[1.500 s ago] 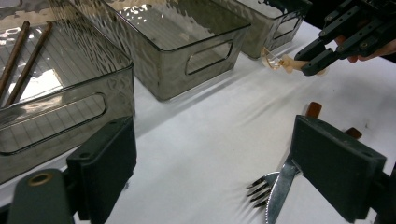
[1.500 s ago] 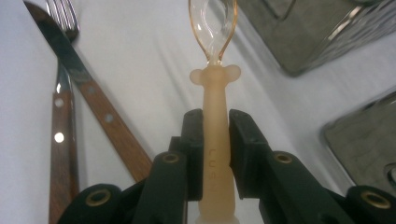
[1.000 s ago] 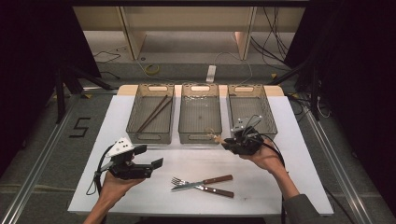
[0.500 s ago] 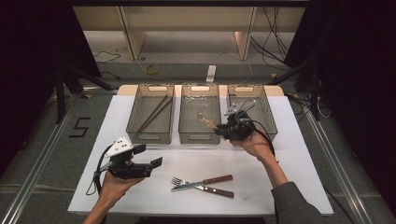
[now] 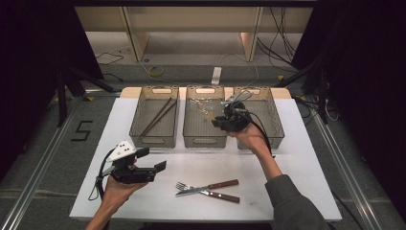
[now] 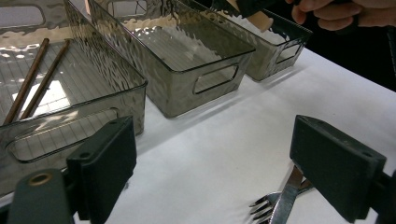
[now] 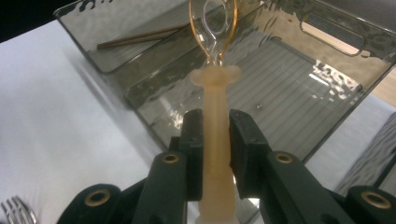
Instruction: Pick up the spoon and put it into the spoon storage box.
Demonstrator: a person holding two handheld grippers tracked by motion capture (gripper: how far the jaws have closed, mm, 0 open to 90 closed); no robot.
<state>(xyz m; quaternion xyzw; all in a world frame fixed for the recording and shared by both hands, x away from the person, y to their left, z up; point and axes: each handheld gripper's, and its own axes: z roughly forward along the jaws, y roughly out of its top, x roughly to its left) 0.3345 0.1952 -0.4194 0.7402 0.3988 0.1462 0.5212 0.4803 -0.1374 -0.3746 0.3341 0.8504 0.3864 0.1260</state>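
The right gripper squeezes the pale handle of a spoon (its bowl is clear with a gold rim) and holds it over the middle bin. The left gripper has its jaws wide apart with nothing in them, near the fork and knife on the white table.

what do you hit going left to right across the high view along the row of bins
bin with chopsticks → middle bin → right gripper holding a spoon over the middle bin → right bin
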